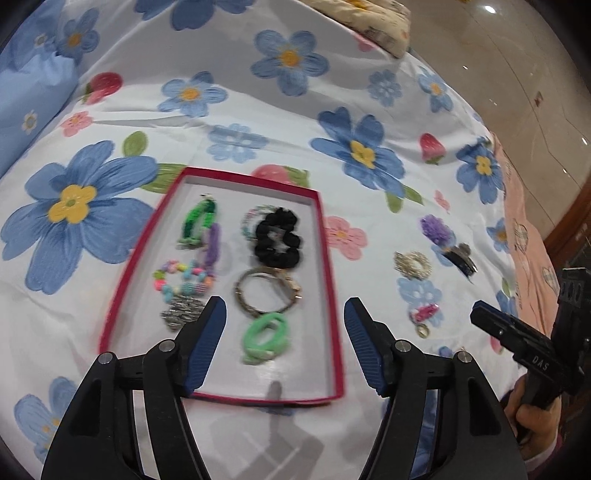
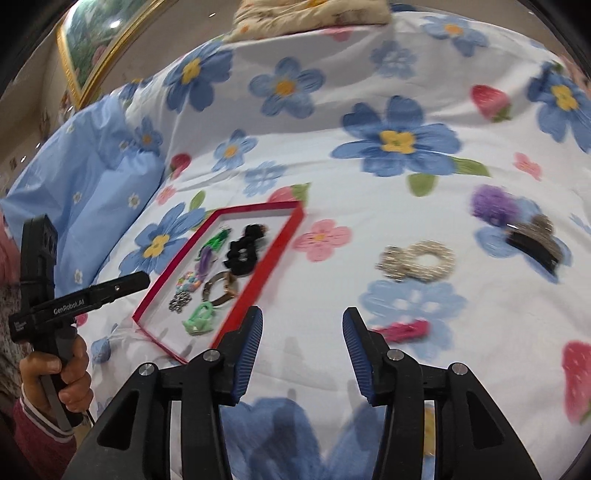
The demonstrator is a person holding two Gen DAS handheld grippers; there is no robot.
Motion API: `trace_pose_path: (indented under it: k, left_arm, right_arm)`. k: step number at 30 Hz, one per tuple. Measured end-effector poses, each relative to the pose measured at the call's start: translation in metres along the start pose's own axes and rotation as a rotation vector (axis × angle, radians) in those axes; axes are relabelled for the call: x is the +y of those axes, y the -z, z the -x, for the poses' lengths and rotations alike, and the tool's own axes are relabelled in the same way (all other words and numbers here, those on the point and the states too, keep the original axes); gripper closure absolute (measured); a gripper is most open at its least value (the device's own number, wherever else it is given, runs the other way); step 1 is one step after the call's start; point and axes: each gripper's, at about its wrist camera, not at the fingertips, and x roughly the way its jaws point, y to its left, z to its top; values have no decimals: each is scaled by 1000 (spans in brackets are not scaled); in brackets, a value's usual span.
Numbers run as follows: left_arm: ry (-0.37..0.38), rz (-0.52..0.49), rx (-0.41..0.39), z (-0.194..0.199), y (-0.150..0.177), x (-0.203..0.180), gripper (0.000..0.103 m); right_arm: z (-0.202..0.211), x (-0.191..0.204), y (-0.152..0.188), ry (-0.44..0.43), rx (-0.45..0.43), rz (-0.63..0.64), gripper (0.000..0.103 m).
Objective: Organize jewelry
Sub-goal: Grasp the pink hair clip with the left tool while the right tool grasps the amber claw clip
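Note:
A shallow red-rimmed box lies on the flowered bedspread and holds several pieces: a black scrunchie, a metal bangle, a light green ring, a bead bracelet. My left gripper is open and empty above the box's near end. To the right on the bedspread lie a pearl ring piece, a purple fuzzy clip, a dark hair clip and a pink clip. My right gripper is open and empty, just left of the pink clip.
A light blue pillow lies left of the box. A folded patterned cloth sits at the bed's far end. The tiled floor lies beyond the bed's right edge. Each hand-held gripper shows in the other's view.

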Motion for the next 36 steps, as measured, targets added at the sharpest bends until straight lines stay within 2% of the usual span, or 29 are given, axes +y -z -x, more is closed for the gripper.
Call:
trace_pose_path:
  k: [11,19,29,31,32,33,36]
  left_arm:
    - [56,-101,55,-18,11,-59,34]
    - [76,-160,111,-42,17,-91,34]
    - [87,-201,182,-76,18,-117,34]
    - [96,-221,193,-83,17,-125,34]
    - [101,-233,200,-87,16,-130,34]
    - [107,-246,207,-93,15,-136,34]
    - [126,-287,230,-110,14,-154,34]
  right_arm:
    - [43,-61,36,62,-18,-116,55]
    - [35,-79,67,48,41,-151,55]
    - [7,-82,80,10,112,-141,55]
    - [5,-86,80,5,114,-149,56]
    - [4,-88,80,10,111,-150,63]
    - [5,-89,79,16,106,-147,66]
    - [11,-95,77,32,81,-144,66]
